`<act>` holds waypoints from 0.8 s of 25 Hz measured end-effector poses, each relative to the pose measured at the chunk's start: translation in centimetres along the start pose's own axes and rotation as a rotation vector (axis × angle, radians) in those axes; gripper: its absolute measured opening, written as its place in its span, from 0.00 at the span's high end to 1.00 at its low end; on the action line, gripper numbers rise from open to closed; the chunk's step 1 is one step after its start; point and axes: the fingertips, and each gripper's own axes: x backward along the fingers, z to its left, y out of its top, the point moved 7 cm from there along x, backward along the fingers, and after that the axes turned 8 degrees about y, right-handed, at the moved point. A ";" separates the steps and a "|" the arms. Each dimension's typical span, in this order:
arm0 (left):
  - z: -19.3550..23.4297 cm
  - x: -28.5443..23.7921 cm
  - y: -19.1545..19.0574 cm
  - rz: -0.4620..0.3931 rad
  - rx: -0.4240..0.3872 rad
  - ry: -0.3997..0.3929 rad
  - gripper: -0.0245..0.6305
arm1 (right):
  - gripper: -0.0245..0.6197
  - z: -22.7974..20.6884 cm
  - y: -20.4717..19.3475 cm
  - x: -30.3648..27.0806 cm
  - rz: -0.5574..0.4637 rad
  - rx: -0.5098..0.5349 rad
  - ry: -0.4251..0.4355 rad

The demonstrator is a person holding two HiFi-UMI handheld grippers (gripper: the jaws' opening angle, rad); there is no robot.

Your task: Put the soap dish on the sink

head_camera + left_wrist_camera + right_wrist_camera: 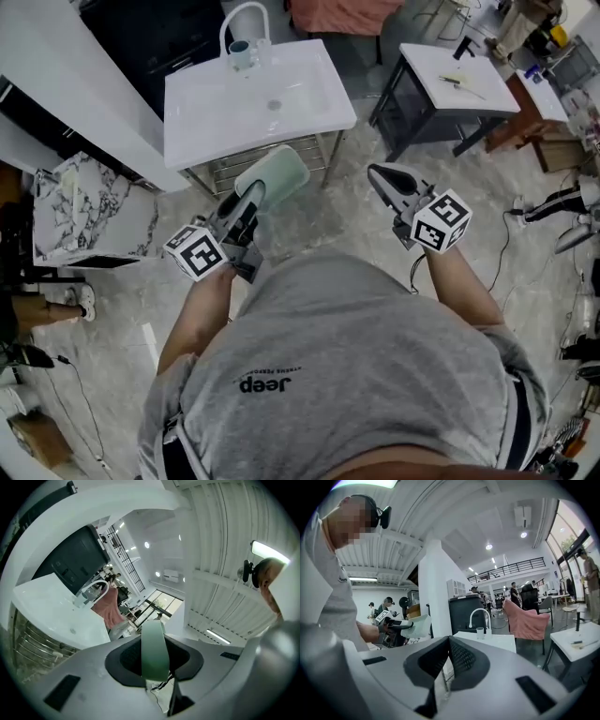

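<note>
In the head view my left gripper (255, 192) is shut on a pale green soap dish (273, 176), held edge-on in front of the white sink (206, 112). The left gripper view shows the dish's rim (154, 648) clamped upright between the dark pads. The sink (47, 606) lies ahead to the left there. My right gripper (380, 174) hovers to the right of the sink's front corner, shut with nothing in it. In the right gripper view its tips (449, 641) meet, and the dish (418, 626) shows at the left.
A curved white faucet (242, 21) and a small cup (241, 54) stand at the sink's back edge. A metal rack (225, 171) sits under the sink. A white table (459, 80) stands to the right, a marble-patterned counter (89, 211) to the left. Cables (511, 244) lie on the floor.
</note>
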 end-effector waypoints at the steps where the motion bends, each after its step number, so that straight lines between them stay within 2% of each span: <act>1: 1.1 -0.6 1.2 0.004 -0.003 -0.006 0.82 | 0.88 -0.6 0.5 -1.6 0.002 0.000 -0.001; 5: 5.5 -2.4 5.4 0.010 0.004 -0.011 0.82 | 0.88 -3.2 2.1 -7.6 0.023 -0.005 -0.008; 10: 9.8 -4.0 8.5 0.026 0.013 0.006 0.82 | 0.88 -6.5 3.6 -12.8 0.048 -0.014 -0.004; 20: 13.5 -10.5 10.5 0.013 0.022 0.079 0.82 | 0.88 -15.7 4.3 -16.7 0.057 -0.032 0.048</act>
